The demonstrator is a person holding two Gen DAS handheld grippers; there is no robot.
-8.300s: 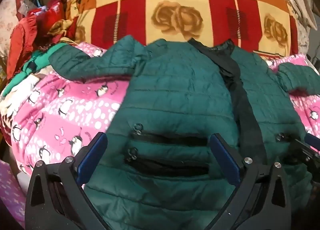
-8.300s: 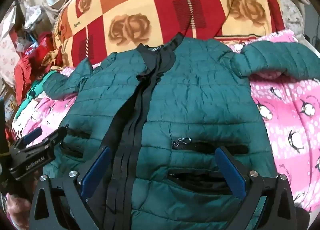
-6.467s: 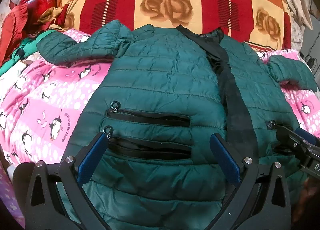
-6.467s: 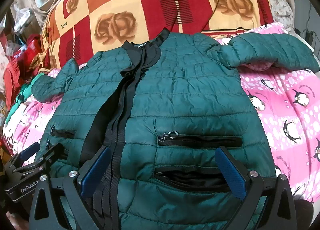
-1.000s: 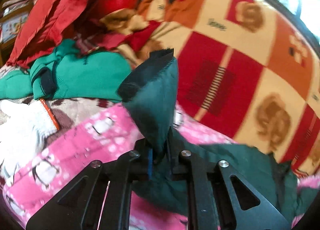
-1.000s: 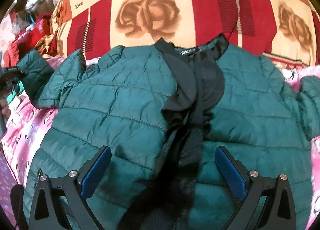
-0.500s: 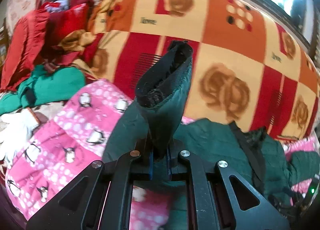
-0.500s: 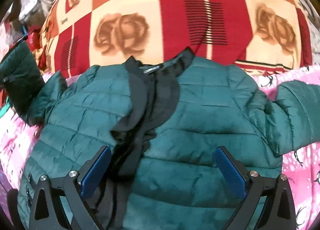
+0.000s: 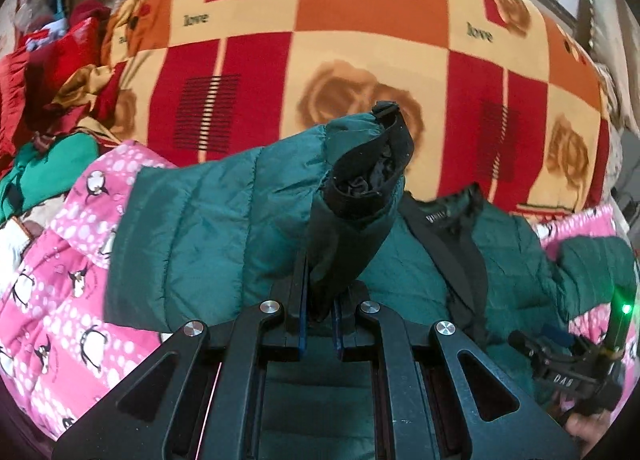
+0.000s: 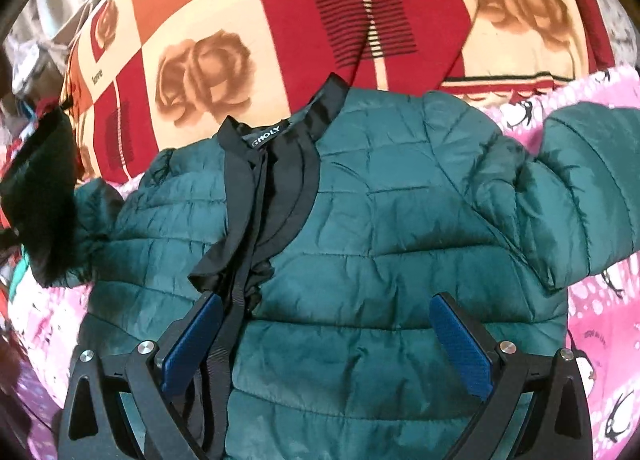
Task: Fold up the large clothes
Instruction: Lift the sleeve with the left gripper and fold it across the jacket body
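Spread on a pink penguin blanket (image 10: 600, 324), the puffy, slippery green jacket (image 10: 360, 244) is pinched at its sleeve cuff (image 9: 368, 180) by the left gripper (image 9: 320, 324), while the right gripper (image 10: 326, 344) is held wide open above its chest.

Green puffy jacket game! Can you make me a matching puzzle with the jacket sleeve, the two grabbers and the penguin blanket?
Things:
1. Left gripper
2. Right gripper
3. Black-lined cuff of the green quilted jacket sleeve
4. Pink penguin-print blanket

States:
A. Lies under the jacket
B. Open, above the jacket's chest
C. Raised, opening facing the camera
D. Shut on the sleeve

Pairs: 1-D, 2-B, 3-C, 4-A
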